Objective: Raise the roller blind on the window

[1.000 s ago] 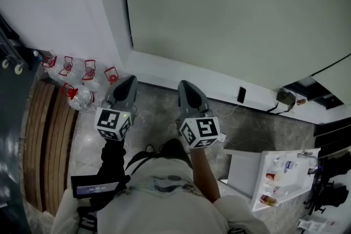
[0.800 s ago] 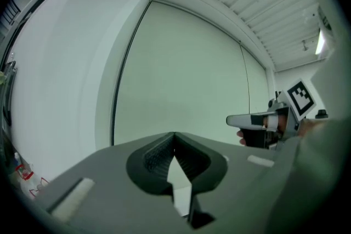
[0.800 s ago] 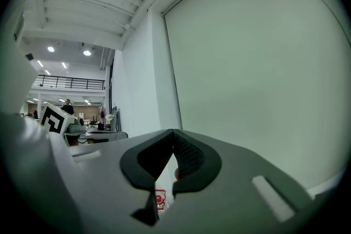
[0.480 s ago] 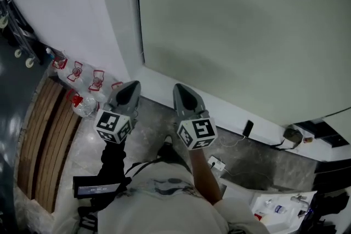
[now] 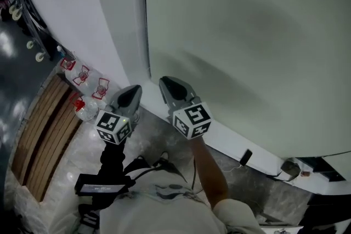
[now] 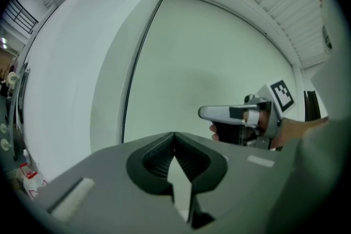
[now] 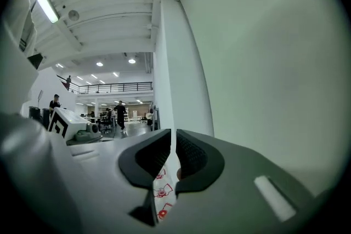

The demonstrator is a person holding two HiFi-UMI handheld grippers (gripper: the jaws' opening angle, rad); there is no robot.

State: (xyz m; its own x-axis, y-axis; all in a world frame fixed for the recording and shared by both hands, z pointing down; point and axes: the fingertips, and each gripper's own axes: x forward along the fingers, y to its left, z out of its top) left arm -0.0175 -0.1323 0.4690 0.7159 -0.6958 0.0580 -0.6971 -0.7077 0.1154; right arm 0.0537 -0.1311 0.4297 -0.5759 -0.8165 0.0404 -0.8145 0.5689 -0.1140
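Nearest: left hand-held gripper (image 5: 130, 93), below and to the left of the roller blind's (image 5: 247, 35) lower left corner. Tips together, nothing held, clear of any surface.

Just to its right: right hand-held gripper (image 5: 169, 85), held up before the blind's lower left part. Cannot tell whether it touches the fabric. Jaws opening, a narrow slit apart, nothing between them. Only red-labelled bottles visible through the slit.

Further out, left of the blind at floor level: water bottles (image 5: 82, 75) in a row against the white wall (image 5: 109, 8), beside a slatted wooden board (image 5: 38, 134). Below the blind's right end: a plug block with cable (image 5: 289, 168) on the floor.

Farthest: the blind itself. Hangs fully down and covers the whole opening to the white ledge (image 5: 236, 142) beneath. Task judged not yet begun. Thin dark line (image 5: 146, 35) along the blind's left edge: cord, chain or frame seam, cannot tell which.

Handling, as judged:
- Light, thin, flexible fabric. Smooth face, poor purchase for a pinch, likely to crease or sway if pushed.
- Probably stiffer along the bottom rail, not clearly visible here.
- Best hold: a pull cord or chain at the blind's left edge, if present. Otherwise the bottom rail at mid-width.
- Calls for a narrow, firm pinch and a steady pull, with no jerk on the roller.
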